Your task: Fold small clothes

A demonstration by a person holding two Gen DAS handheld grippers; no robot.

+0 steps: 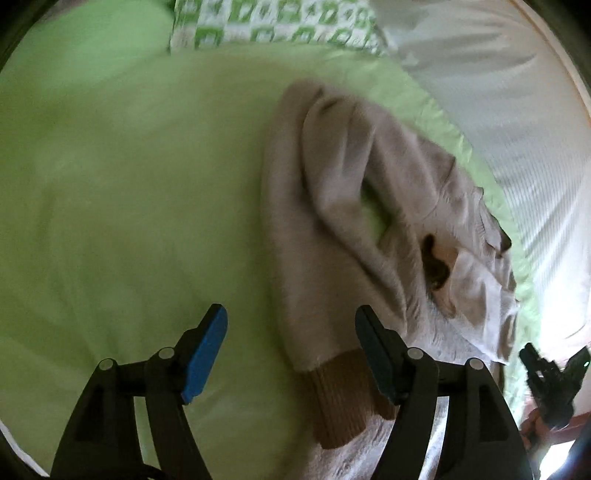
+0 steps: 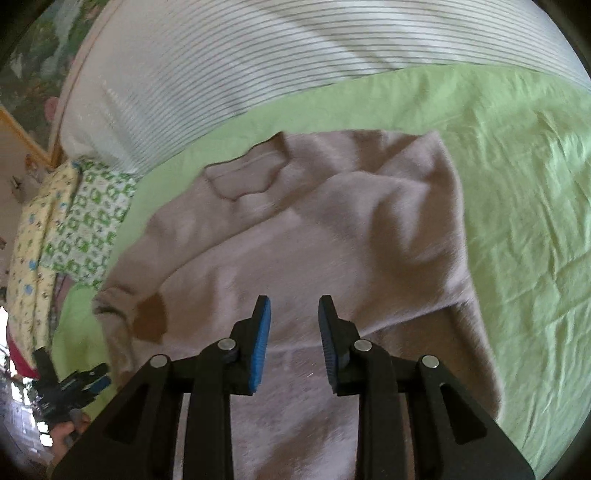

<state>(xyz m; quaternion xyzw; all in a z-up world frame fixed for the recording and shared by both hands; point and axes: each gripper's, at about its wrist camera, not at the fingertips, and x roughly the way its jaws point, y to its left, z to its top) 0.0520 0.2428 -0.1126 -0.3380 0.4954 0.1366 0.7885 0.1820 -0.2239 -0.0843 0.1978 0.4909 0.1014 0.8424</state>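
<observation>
A beige sweater [image 1: 332, 221] with a brown ribbed cuff [image 1: 340, 398] lies rumpled on a green bedsheet [image 1: 129, 184]. My left gripper [image 1: 291, 317] is open and empty, its jaws wide apart, with the cuff between and just below the fingertips. In the right wrist view the sweater [image 2: 332, 229] lies partly folded, with a brown cuff [image 2: 149, 319] at its left edge. My right gripper [image 2: 294, 308] is open and empty, hovering over the sweater's near part. Each gripper shows small in the other's view: the right gripper [image 1: 554, 376] and the left gripper [image 2: 70, 387].
A green-and-white patterned pillow [image 1: 273, 26] lies at the head of the bed and shows in the right wrist view [image 2: 88, 221] beside a yellow patterned cloth [image 2: 33, 240]. A white striped duvet [image 2: 258, 66] runs along the sweater's far side.
</observation>
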